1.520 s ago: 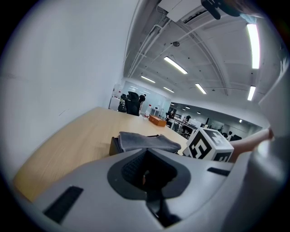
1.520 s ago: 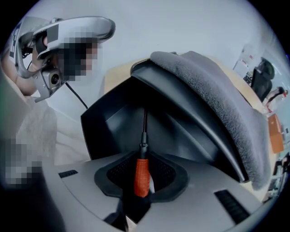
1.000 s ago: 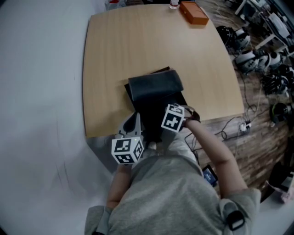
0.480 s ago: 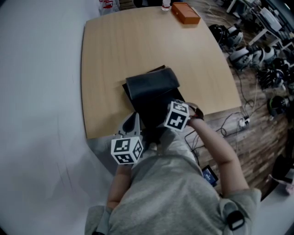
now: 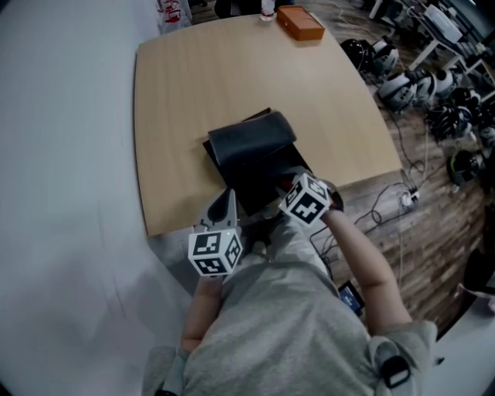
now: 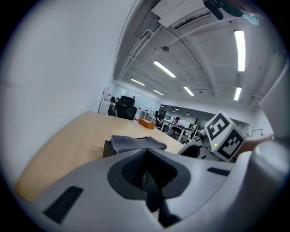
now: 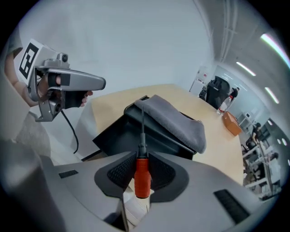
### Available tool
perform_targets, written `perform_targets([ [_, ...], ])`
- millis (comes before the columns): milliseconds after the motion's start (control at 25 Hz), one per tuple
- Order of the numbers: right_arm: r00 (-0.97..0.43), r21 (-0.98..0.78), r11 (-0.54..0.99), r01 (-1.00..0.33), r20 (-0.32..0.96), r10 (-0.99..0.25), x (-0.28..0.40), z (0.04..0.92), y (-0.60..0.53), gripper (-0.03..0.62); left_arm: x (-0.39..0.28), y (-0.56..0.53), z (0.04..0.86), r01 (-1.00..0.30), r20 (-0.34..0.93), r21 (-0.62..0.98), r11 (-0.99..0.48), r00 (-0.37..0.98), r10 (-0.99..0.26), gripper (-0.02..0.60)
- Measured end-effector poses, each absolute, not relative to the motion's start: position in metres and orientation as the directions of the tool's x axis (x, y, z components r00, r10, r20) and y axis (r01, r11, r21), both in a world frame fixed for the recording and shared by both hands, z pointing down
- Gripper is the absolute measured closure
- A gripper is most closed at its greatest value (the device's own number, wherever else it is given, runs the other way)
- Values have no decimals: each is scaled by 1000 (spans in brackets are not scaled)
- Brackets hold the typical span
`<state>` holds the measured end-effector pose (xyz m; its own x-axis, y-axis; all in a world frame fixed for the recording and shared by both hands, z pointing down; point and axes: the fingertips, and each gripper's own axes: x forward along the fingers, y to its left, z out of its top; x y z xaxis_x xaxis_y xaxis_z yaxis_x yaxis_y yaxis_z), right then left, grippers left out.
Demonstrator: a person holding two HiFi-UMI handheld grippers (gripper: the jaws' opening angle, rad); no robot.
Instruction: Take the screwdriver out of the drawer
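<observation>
A screwdriver with a red handle and a thin dark shaft is clamped between the pads of my right gripper, its shaft pointing out over the open black drawer. The drawer belongs to a black box at the table's near edge, with a grey cloth lying on top. In the head view my right gripper hovers over the drawer's right side. My left gripper stays just left of the drawer, jaws together and empty; from its own view the pads meet.
An orange box and bottles stand at the far edge of the wooden table. Cables, a power strip and equipment cover the floor on the right. My body is close to the table's near edge.
My right gripper has risen above the drawer with the screwdriver in it and rolled a little. The left gripper has hardly moved.
</observation>
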<state>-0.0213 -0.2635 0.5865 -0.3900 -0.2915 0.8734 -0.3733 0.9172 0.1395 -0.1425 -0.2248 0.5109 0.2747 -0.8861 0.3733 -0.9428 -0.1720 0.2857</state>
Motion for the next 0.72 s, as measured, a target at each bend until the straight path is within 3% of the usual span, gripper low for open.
perform_targets([
  [400,-458,90,709,-700,704,-542,-4,550,-251,510,-131,-211,510,-932,371,276,-235,329,-868,581],
  [720,-438,24,561,-828,598,-671,16,536,-238,510,-120,-206,510,-922,362,266,-282,367,-857,581],
])
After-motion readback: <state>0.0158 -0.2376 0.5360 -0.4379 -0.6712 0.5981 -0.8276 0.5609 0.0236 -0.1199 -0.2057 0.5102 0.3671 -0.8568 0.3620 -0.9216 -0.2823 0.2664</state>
